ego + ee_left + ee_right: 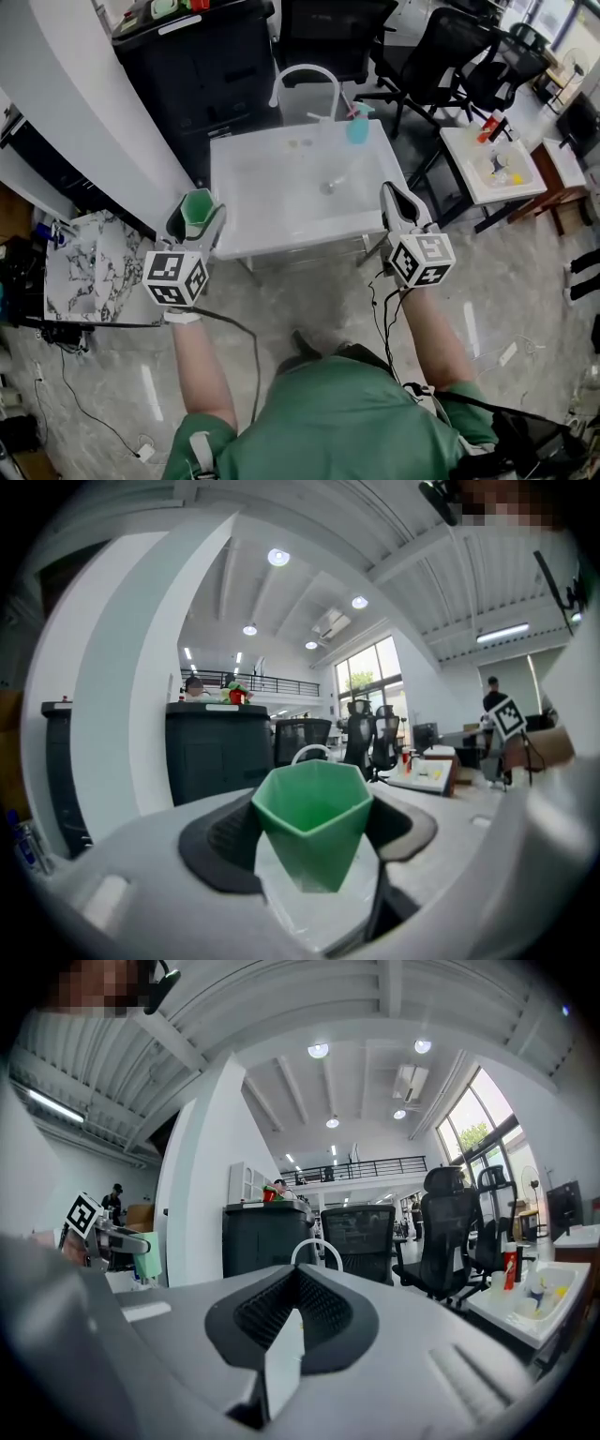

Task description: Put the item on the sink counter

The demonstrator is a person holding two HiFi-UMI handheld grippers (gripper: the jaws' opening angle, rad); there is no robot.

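A green faceted cup (pixel 197 208) is clamped between the jaws of my left gripper (pixel 195 219), just off the front left corner of the white sink unit (pixel 281 244). In the left gripper view the cup (pixel 312 817) stands upright with its mouth upward, and both pads press its sides. At the sink's front right corner is my right gripper (pixel 395 195); in its own view the right gripper (pixel 295 1281) has its jaws meeting with nothing between them. A curved white faucet (pixel 305 80) and a teal bottle (pixel 357 125) stand at the sink's back edge.
A black cabinet (pixel 197 56) stands behind the sink, with office chairs (pixel 450 56) to its right. At the right is a small white table (pixel 492 169) with bottles. A marbled slab (pixel 89 267) lies on the floor at the left, and cables trail across the floor.
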